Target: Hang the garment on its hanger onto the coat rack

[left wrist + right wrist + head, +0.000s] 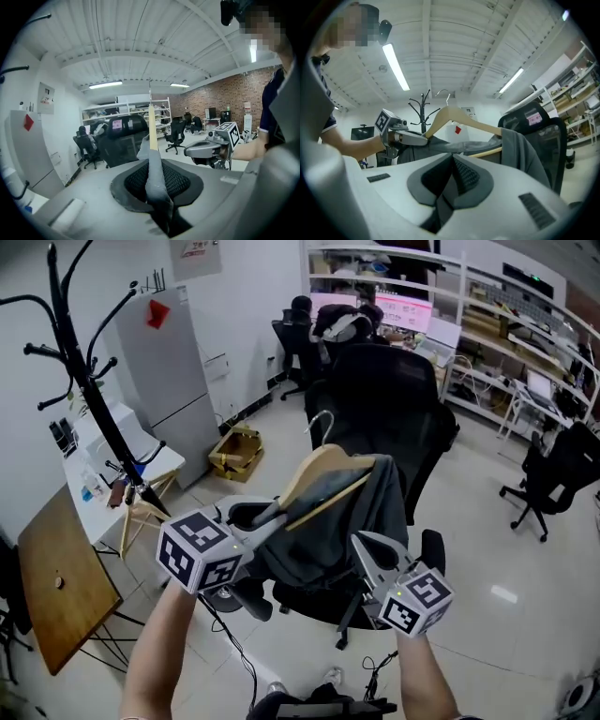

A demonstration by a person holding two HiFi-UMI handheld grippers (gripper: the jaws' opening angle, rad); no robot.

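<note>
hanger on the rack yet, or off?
Off. Head view: the hanger, garment draped on it, is held between the left hand-held gripper and right hand-held gripper, clear of the coat rack.

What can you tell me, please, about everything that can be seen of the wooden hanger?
It is a light wooden hanger with curved shoulders, a straight lower bar and a metal hook on top, held aloft and tilted. A grey garment drapes over it, bunched toward the right shoulder. The left gripper is clamped on its cloth-covered left end. The hook catches nothing; the coat rack stands apart at the left.
</note>
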